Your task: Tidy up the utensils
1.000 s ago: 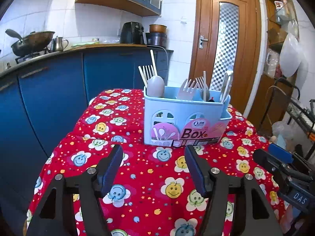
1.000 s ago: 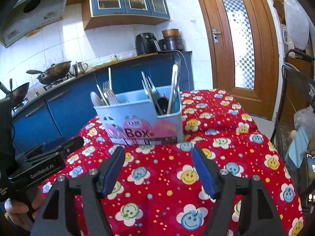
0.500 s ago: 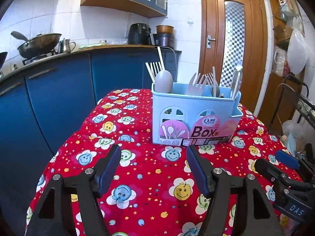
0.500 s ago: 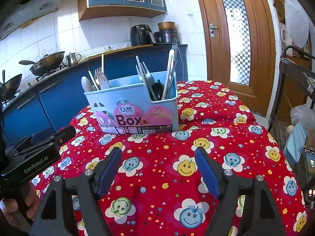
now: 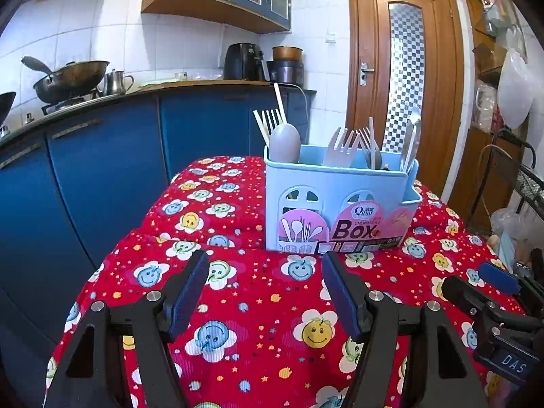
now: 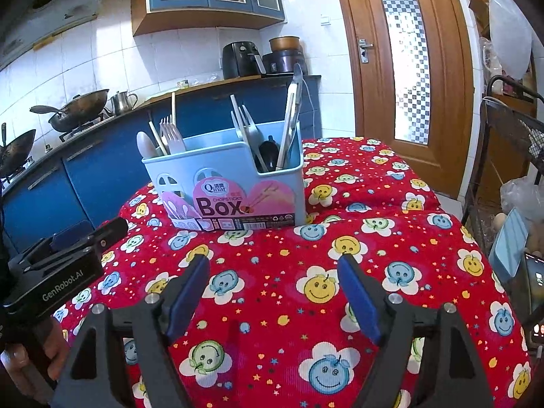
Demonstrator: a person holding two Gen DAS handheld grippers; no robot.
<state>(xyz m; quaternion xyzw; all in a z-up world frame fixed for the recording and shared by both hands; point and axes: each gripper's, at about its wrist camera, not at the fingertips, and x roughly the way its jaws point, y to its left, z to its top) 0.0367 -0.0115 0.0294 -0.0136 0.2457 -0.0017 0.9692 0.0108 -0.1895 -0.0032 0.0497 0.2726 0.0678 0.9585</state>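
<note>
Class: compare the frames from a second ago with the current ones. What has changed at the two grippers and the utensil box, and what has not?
The right gripper has just been opening its jaws a little wider, with nothing between them. The left gripper stays open and empty. The blue utensil box stands in the same spot on the red tablecloth, its forks and spoons unchanged.

Open red tablecloth [image 6: 272, 272] ahead of the right gripper [image 6: 273, 265] and the left gripper [image 5: 265, 272], bare up to the light-blue utensil box [image 6: 234, 183]. Box upright near the far middle of the cloth, blocking straight passage. Forks [image 5: 343, 146], spoon [image 5: 285, 142], chopsticks [image 5: 278, 102] and tongs [image 6: 292, 115] projected above the rim, obstructing entry from above. Free cloth to either side of the box. Blue cabinets [image 5: 102, 170] close along the left edge; wire rack [image 6: 510, 142] near the right.
</note>
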